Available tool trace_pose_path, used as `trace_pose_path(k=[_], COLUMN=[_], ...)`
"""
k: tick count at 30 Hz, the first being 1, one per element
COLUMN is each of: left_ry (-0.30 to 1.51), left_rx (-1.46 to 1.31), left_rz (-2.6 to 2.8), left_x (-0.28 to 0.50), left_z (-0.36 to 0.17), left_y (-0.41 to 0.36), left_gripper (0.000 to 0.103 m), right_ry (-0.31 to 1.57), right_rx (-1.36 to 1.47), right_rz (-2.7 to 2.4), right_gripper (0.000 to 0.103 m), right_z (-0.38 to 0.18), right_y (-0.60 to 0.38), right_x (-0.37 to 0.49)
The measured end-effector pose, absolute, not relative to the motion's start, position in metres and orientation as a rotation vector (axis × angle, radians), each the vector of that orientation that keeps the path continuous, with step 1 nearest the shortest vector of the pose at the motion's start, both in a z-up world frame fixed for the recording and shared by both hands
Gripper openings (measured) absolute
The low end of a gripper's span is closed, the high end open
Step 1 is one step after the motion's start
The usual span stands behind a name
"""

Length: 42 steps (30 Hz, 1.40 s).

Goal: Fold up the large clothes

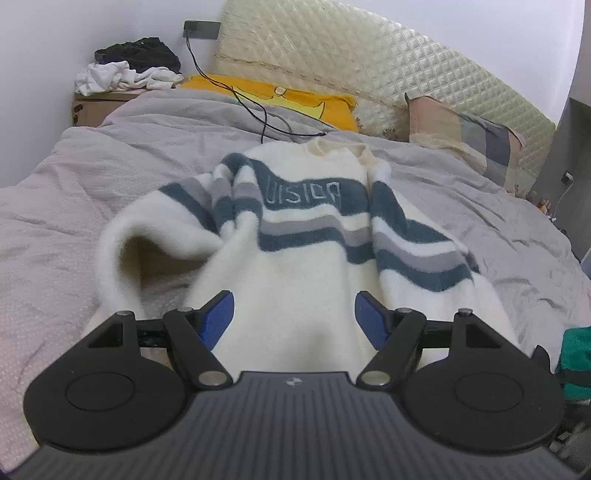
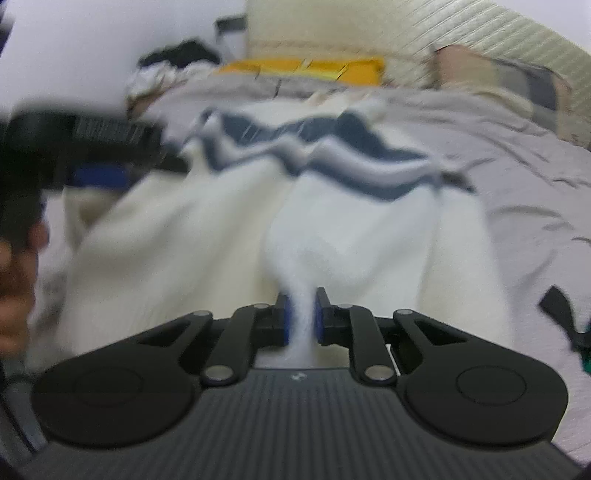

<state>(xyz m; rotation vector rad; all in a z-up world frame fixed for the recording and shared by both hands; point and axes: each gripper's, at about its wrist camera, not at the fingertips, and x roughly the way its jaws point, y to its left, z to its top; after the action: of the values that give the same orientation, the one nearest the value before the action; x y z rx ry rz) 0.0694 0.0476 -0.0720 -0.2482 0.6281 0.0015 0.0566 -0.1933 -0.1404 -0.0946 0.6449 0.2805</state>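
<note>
Sweater (image 1: 295,236) lay on the bed (image 1: 74,192), collar far from me, hem nearest. My right gripper (image 2: 301,319) had pinched a bunch of hem; my left gripper (image 1: 293,317) hung wide apart over the hem, gripping nothing, left sleeve crumpled beside it.

A bed under a rumpled grey duvet (image 1: 92,177) fills the room, backed by a cream quilted headboard (image 1: 369,66) against plain white walls. A yellow pillow (image 1: 280,98) and a patchwork one (image 1: 469,133) lean there (a black wall socket (image 1: 201,29) trails its cable (image 1: 255,107) across the bedding).
</note>
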Motion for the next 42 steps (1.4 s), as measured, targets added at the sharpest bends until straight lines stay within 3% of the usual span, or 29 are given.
trace_pose_path(k=[12, 21, 27, 33, 36, 42], left_ry=[0.610, 0.574, 0.611, 0.634, 0.643, 0.683], left_rx=[-0.238, -0.197, -0.315, -0.322, -0.284, -0.275], left_rz=[-0.013, -0.012, -0.042, -0.036, -0.016, -0.031], left_x=[0.064, 0.069, 0.090, 0.123, 0.137, 0.166], left_z=[-0.071, -0.068, -0.068, -0.079, -0.087, -0.102], left_y=[0.040, 0.035, 0.041, 0.039, 0.036, 0.034], left_gripper=[0.076, 0.077, 0.076, 0.076, 0.076, 0.076], right_ry=[0.439, 0.401, 0.397, 0.460, 0.507, 0.609], right_rx=[0.047, -0.038, -0.112, -0.079, -0.129, 0.045], right_rz=[0.023, -0.175, -0.292, -0.379, -0.457, -0.546], right_gripper=[0.015, 0.015, 0.014, 0.014, 0.003, 0.003], right_z=[-0.052, -0.005, 0.016, -0.007, -0.043, -0.122], right_y=[-0.308, -0.440, -0.527, -0.591, -0.618, -0.690], right_x=[0.104, 0.204, 0.278, 0.355, 0.387, 0.396])
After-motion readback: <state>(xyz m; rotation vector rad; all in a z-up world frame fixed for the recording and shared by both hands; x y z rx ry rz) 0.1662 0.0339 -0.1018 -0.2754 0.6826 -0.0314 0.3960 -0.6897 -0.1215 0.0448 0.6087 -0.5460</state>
